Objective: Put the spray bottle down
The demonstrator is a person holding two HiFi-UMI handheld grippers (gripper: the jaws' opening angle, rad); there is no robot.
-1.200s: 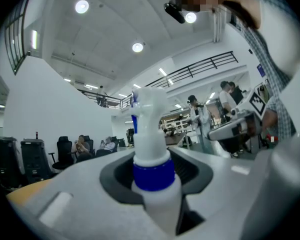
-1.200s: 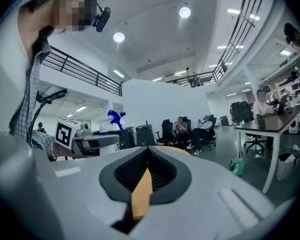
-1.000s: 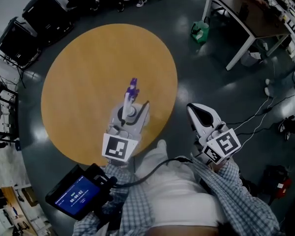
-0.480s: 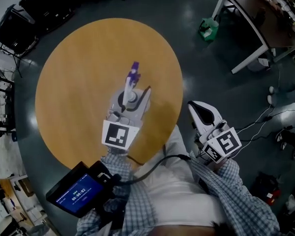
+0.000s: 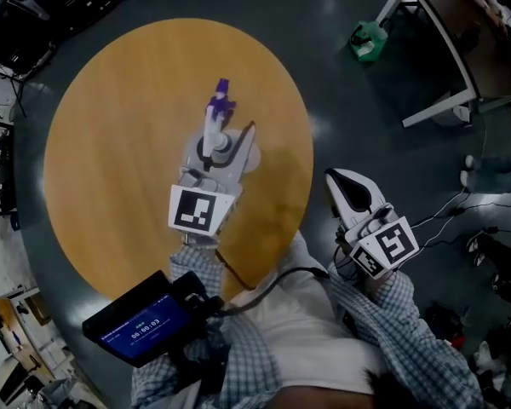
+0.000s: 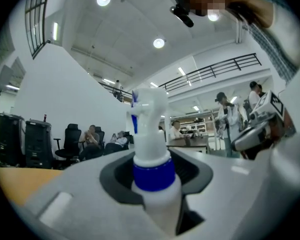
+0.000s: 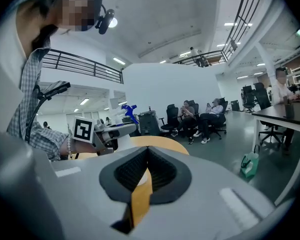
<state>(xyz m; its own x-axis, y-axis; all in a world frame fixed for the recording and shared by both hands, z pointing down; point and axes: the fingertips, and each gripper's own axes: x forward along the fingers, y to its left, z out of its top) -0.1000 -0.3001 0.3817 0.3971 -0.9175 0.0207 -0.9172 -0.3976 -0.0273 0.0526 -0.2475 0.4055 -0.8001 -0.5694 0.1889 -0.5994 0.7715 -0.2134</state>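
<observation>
A white spray bottle (image 5: 210, 129) with a purple-blue trigger head stands upright between the jaws of my left gripper (image 5: 224, 143), which is shut on its body just below the blue collar (image 6: 151, 175). The bottle hangs over the right half of the round wooden table (image 5: 111, 143); its base is hidden by the jaws. My right gripper (image 5: 341, 182) is held off the table's right edge over the dark floor, jaws together with nothing between them. The right gripper view shows the left gripper (image 7: 108, 131) with the bottle's blue head (image 7: 129, 109) above the table (image 7: 162, 144).
A dark desk on white legs (image 5: 447, 54) stands at the back right, with a green bag (image 5: 368, 37) on the floor beside it. Black chairs and cases (image 5: 34, 15) ring the table's far left. Cables (image 5: 460, 228) trail on the floor at right. People sit on office chairs (image 7: 200, 116) beyond the table.
The left gripper has carried the bottle farther in over the table and a little lower. The right gripper has kept its place beside the person, who has moved closer to the table.
</observation>
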